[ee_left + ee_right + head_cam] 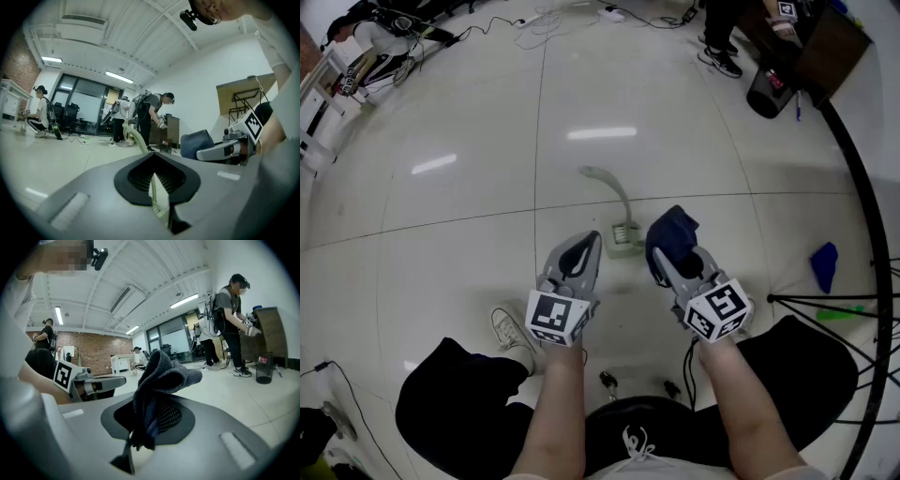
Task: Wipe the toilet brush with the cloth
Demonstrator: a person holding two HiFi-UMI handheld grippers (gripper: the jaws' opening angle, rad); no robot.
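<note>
One bunched, perhaps fleecy cloth [161, 373]

The tiled floor [469, 112] was pale and glossy. A brick wall [93, 355] stood behind a white table [121, 363]. Strip lights [185, 300] ran along the white ceiling [140, 277] toward dark glass windows [86, 105]. Cables [534, 17] lay at the floor's far edge.

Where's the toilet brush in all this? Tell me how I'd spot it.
Start at the pale tiled floor. Between the left hand-held gripper and the right hand-held gripper is the toilet brush: pale green with a thin curved handle, unlike the dark blue cloth beside it.
</note>
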